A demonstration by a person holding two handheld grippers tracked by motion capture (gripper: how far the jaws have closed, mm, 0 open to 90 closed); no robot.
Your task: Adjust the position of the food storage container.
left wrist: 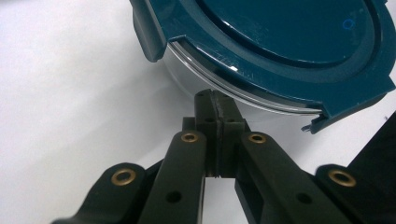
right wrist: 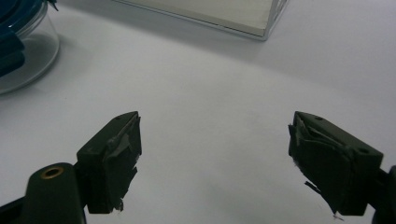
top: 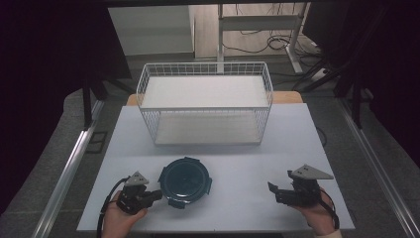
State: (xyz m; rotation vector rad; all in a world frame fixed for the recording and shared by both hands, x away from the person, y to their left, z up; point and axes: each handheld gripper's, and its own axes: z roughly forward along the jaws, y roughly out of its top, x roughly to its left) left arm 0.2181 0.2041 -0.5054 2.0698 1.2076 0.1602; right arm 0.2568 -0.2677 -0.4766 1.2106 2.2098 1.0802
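Observation:
A round clear container with a dark teal clip lid (top: 185, 181) stands on the white table (top: 247, 163), near its front edge and left of centre. My left gripper (top: 157, 194) lies just left of it, held in a hand. In the left gripper view the jaws are pressed together, and the left gripper (left wrist: 217, 100) has its tips against the clear wall right under the lid (left wrist: 289, 37). Nothing shows between the jaws. My right gripper (top: 272, 191) rests at the front right, well apart from the container. Its jaws stand wide open over bare table (right wrist: 215, 140).
A white wire basket (top: 148, 79) with two white shelves stands at the back middle of the table; its lower corner (right wrist: 210, 11) shows ahead of the right gripper. The container's glass side (right wrist: 23, 46) sits at that view's far left. Cables lie on the floor behind.

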